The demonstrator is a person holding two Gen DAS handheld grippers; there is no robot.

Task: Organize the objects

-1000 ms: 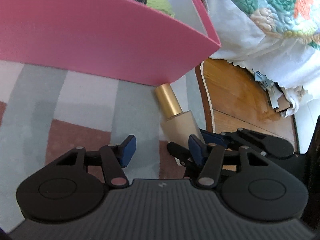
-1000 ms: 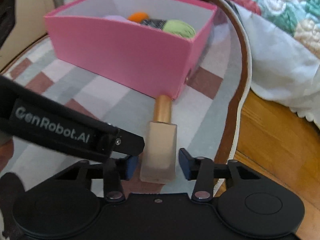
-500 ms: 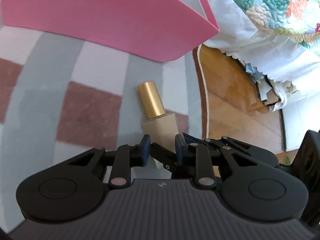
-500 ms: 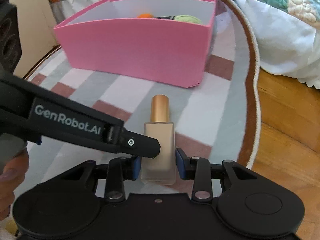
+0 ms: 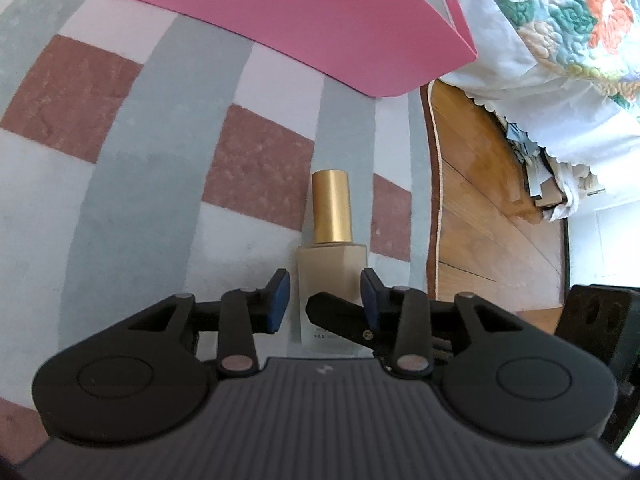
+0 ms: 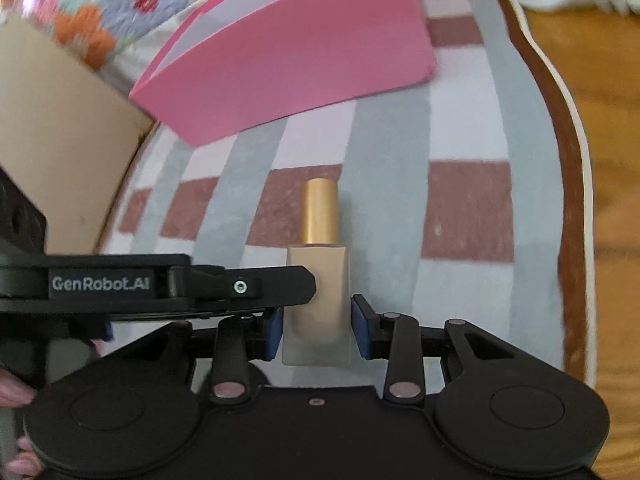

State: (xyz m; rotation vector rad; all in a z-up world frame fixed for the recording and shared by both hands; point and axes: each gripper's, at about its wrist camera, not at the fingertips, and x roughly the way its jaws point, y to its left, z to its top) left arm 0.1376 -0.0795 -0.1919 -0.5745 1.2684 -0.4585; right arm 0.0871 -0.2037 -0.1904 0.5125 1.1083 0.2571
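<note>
The bottle [image 6: 316,300] — frosted beige glass with a gold cap [image 6: 319,212] — sits with its lower body between the blue pads of the right gripper [image 6: 316,330]. Those jaws are drawn in as far as they go against the flat sides of the glass, both pads pressed on it, so this gripper has hold of the bottle, cap pointing away towards the pink box [image 6: 288,64].

From the left wrist camera the same bottle [image 5: 332,280] also stands between the pads of the left gripper [image 5: 325,300]. Its jaws are opening: a sliver of gap shows between the left pad and the glass, while a black finger of the right gripper [image 5: 340,316] crosses in front on the other side, so contact there is hard to judge — probably none. The left gripper does not seem to be gripping anything.

Whether the bottle rests on the checked rug [image 5: 160,184] or hangs just above it cannot be told. The pink box [image 5: 320,28] stands on the rug beyond the cap, apart from it. To the right the rug's scalloped edge meets the wooden floor [image 5: 480,208], with a floral quilt [image 5: 580,20] hanging above.
</note>
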